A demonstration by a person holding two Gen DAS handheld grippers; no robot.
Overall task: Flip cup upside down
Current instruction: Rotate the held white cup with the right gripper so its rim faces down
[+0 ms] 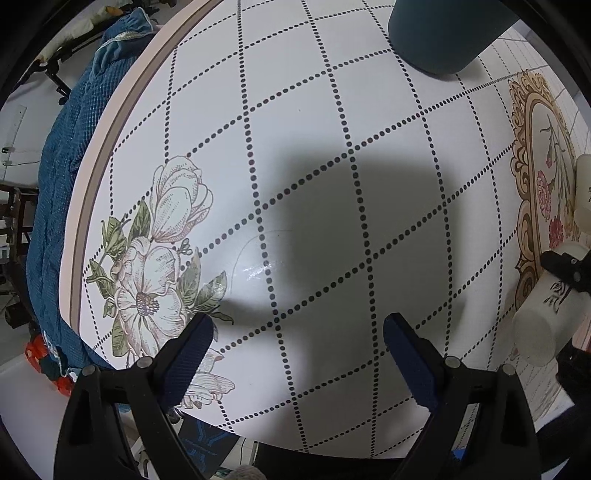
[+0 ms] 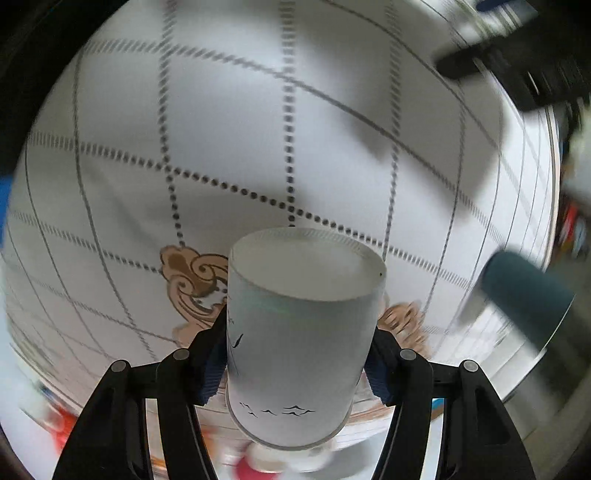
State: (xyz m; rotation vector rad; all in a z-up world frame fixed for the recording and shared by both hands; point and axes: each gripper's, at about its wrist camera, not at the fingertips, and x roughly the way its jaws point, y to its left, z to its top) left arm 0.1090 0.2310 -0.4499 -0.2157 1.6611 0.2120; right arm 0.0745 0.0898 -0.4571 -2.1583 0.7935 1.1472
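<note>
Cup [image 2: 301,332]: a white paper cup printed with small black birds, clamped between the two fingers of the right claw [image 2: 299,362]. Its closed base faces away from the camera and its rim lies nearest the lens, so the inside is hidden. The fingers press on both side walls, and the blue pads [image 2: 212,373] are mostly covered by the cup. Everything around the cup is motion-blurred in the right wrist view.

Left claw [image 1: 297,350]: jaws spread wide with nothing between them, held above the table [image 1: 332,147].

Left of the left claw: a printed white flower [image 1: 155,266] on the tablecloth and a blue quilted cloth [image 1: 62,184] past the table edge, partly cut off by the lens border.

Ahead and to the right of the left claw: a dark teal cylinder [image 1: 443,33], cropped at the top.

Far right of the left claw: the cup again, partly out of frame, over a gold-framed print [image 1: 535,166].

Right of the right claw: the teal cylinder, blurred.
</note>
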